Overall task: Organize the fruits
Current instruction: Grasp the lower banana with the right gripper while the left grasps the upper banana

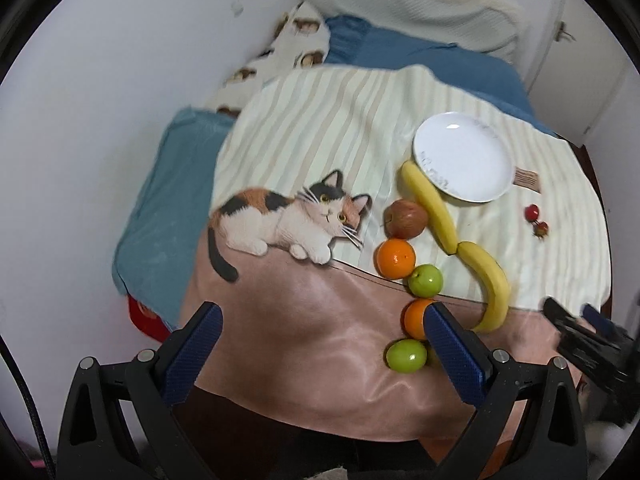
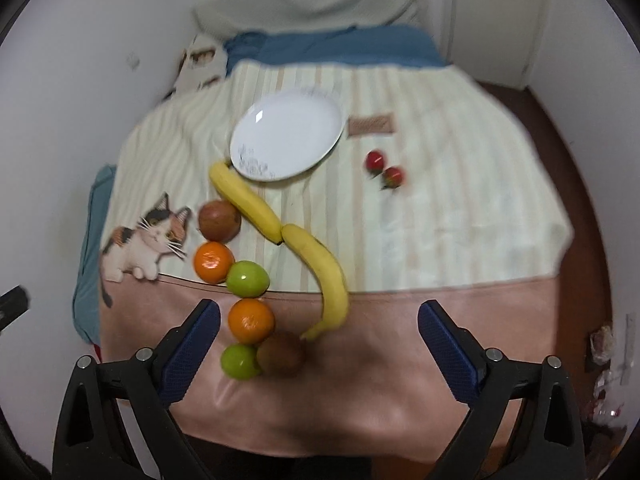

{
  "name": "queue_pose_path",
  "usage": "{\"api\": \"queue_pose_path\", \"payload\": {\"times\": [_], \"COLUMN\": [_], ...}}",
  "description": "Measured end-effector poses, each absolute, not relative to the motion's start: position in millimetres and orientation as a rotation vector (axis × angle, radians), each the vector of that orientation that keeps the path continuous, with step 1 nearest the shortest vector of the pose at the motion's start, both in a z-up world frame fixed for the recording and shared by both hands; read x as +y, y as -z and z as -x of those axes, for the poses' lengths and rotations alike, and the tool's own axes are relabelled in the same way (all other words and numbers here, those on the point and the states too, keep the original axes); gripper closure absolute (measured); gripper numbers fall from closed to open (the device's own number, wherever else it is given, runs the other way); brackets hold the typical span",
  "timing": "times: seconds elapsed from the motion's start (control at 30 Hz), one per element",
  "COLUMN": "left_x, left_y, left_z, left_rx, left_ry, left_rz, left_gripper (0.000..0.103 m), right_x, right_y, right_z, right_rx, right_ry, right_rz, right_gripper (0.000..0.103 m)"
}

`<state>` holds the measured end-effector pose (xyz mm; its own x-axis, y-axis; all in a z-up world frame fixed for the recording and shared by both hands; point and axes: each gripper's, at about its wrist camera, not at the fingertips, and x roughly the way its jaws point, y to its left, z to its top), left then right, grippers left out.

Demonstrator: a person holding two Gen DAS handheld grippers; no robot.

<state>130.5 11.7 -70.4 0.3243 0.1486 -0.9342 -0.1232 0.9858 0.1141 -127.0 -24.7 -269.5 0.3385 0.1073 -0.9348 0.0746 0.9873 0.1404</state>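
Both grippers, left [image 1: 320, 354] & right [image 2: 320, 352], jaws wide, empty. Risk: near orange [image 2: 251, 321], green fruit [image 2: 239, 361], kiwi [image 2: 281, 354] touching; nudge could roll neighbours off blanket [image 2: 360, 400].

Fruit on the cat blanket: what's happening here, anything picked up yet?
Nothing is held yet. A person's two handheld grippers, left gripper and right gripper, both hang open over a bed. On the cat blanket lie two bananas, oranges, green fruits, a reddish apple and two small red fruits. The white plate is empty.
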Motion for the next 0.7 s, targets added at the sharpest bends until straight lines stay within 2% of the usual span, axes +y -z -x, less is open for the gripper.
{"api": "queue_pose_path", "payload": {"times": [0.17,0.33,0.4,0.53,0.7], "left_x": [20,5,-5,-13,-27], "left_y": [117,157,170,197,245], "left_z": [-155,-211,-236,-289,-344], "left_rx": [1.323,1.413,1.437,1.503,1.627], "left_ry": [-0.163,-0.057,-0.012,0.057,0.126], "left_rz": [0.063,0.156,0.173,0.227,0.265], "left_gripper": [0.0,0.012,0.015,0.015,0.015], "right_x": [-3,13,16,17,18], "right_y": [347,393,407,422,434], "right_z": [75,56,52,47,46], "right_rx": [1.332,1.388,1.416,1.427,1.441], "right_ry": [-0.043,-0.038,-0.032,-0.009,0.017], "right_rz": [-0.07,0.014,0.025,0.047,0.042], "right_gripper": [0.021,0.036,0.047,0.053,0.053]}}
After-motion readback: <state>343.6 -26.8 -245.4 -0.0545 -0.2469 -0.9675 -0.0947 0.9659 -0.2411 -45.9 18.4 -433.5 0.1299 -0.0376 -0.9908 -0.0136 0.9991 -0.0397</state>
